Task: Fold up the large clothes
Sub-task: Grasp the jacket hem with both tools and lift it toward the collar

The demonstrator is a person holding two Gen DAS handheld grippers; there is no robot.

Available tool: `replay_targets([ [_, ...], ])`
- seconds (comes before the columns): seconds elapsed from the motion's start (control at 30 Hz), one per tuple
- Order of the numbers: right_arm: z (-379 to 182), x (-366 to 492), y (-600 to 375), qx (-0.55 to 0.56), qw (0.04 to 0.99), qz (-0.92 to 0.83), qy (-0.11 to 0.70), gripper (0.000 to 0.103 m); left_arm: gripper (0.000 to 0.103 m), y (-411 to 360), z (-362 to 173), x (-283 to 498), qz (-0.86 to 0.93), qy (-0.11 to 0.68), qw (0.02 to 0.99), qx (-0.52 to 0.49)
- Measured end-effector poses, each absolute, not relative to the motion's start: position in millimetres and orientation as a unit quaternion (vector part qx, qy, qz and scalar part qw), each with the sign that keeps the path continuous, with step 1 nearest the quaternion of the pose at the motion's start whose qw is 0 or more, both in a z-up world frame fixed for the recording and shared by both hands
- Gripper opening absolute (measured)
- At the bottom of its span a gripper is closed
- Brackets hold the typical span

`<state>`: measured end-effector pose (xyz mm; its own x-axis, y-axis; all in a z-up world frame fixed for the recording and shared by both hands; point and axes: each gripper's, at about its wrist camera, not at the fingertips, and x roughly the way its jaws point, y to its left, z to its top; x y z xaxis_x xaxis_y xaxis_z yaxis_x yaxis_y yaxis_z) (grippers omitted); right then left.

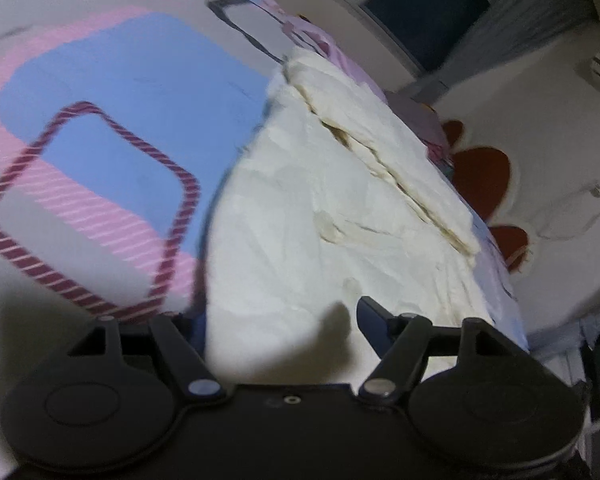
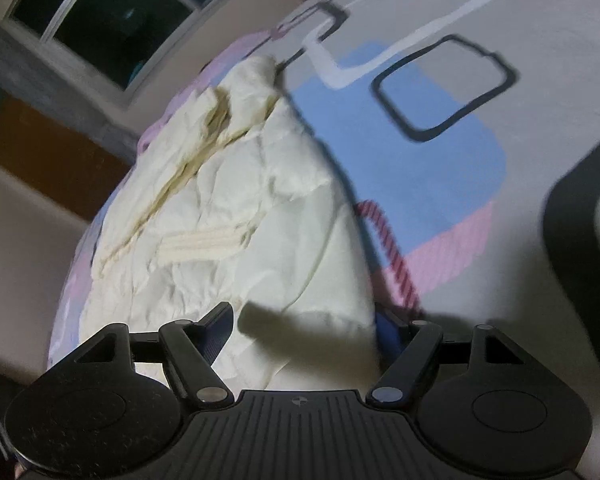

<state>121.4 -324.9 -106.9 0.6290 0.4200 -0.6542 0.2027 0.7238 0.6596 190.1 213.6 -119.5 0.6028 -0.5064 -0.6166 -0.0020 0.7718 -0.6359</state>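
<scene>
1. Bed [image 1: 100, 80]: fills the left and centre of the left wrist view and the centre and right of the right wrist view [image 2: 520, 160]; its cover is grey, printed with rounded rectangles in blue, pink, white, black and a maroon rope-like stripe.
2. Cream garment [image 1: 320, 208]: lies directly on the bed, crumpled and spread flat, running from the lower centre to the upper centre of the left wrist view; in the right wrist view [image 2: 228, 216] it takes the centre-left.
3. Folded layers: stacked edges show along the garment's far side, right of centre in the left wrist view, upper left in the right wrist view.
</scene>
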Motion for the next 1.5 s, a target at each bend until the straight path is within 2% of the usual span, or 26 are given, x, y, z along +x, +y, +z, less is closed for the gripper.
replay_targets([
  [0.07, -107.2, 114.9, -320.4, 0.366, 0.819, 0.092, 0.431, 0.060, 0.055, 210.8, -119.9, 184.7, -0.175, 0.423, 0.838, -0.296],
  [0.23, -116.5, 103.6, -328.9, 0.398, 0.807, 0.099, 0.425, 0.056, 0.052, 212.9, -133.7, 179.6, -0.182, 0.421, 0.829, -0.319],
  [0.33, -121.6, 111.5, -327.4, 0.399, 0.802, 0.100, 0.434, 0.041, 0.049, 209.1, -135.1, 191.4, -0.184, 0.419, 0.826, -0.330],
  [0.4, -121.3, 115.2, -326.2, 0.402, 0.798, 0.117, 0.433, 0.026, 0.015, 202.8, -136.9, 198.2, -0.178, 0.417, 0.830, -0.325],
  [0.43, -121.8, 113.9, -327.9, 0.411, 0.796, 0.125, 0.426, 0.019, 0.012, 201.3, -136.6, 199.8, -0.176, 0.412, 0.832, -0.328],
  [0.47, -121.0, 113.7, -328.9, 0.412, 0.797, 0.126, 0.423, 0.016, 0.009, 201.2, -135.3, 198.6, -0.174, 0.403, 0.835, -0.331],
  [0.6, -118.4, 97.0, -342.3, 0.450, 0.792, 0.130, 0.391, 0.012, 0.007, 206.9, -130.1, 178.6, -0.174, 0.368, 0.842, -0.355],
  [0.93, -125.1, 103.9, -342.9, 0.452, 0.786, 0.130, 0.402, 0.012, 0.007, 205.6, -135.0, 172.1, -0.151, 0.384, 0.837, -0.358],
  [1.3, -39.7, 152.6, -355.7, 0.449, 0.823, 0.161, 0.310, 0.012, 0.007, 202.9, -61.1, 203.1, -0.200, 0.286, 0.860, -0.372],
  [1.5, -3.4, 220.5, -363.6, 0.469, 0.823, 0.167, 0.275, 0.012, 0.007, 195.3, -30.7, 277.1, -0.229, 0.246, 0.858, -0.389],
])
